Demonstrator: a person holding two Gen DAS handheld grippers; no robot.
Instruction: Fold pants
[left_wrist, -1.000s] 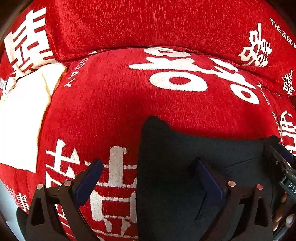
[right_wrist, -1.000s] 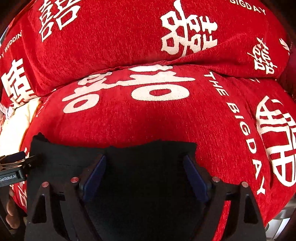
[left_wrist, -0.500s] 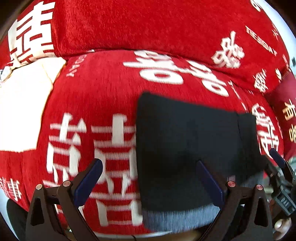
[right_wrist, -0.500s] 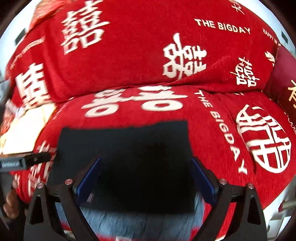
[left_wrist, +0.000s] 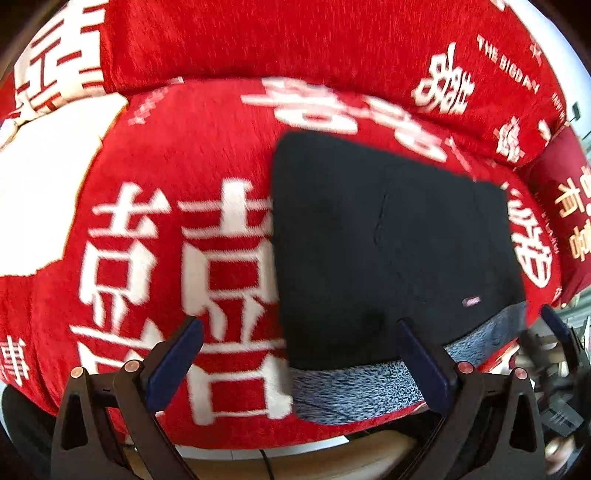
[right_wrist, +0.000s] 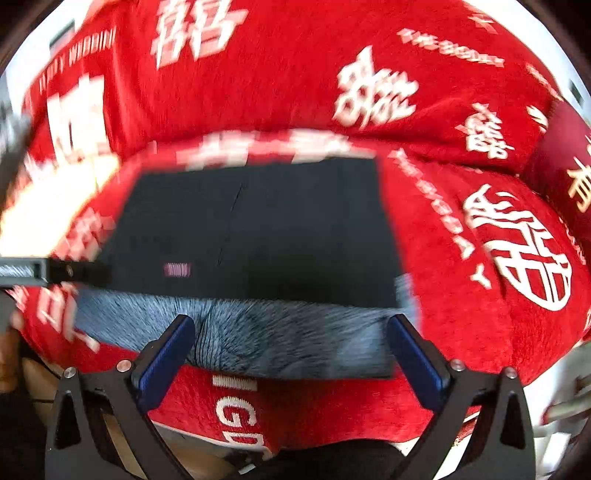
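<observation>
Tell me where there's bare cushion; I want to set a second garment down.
Bare cushion lies left of the pants, up to the white cloth, and right of the pants. The middle is taken, the front edge by both claws.

Soft cloth lying on soft cloth, hard matt tools hanging above.

The pants (left_wrist: 388, 240) are showing as dark, matt, smooth-woven cloth, while their near edge is turning up a fuzzy, grey-blue fleecy lining. The red cover (left_wrist: 192, 155) beneath is looking like plush, napped chenille with white woven characters sitting slightly rough in the pile. The left gripper (left_wrist: 299, 363) and the right gripper (right_wrist: 291, 350) are presenting matt black hard plastic frames, small shiny metal rivets catching the light, and navy pads (right_wrist: 166, 356) looking rubbery and dull. A small pale tag on the pants is looking stitched.
</observation>
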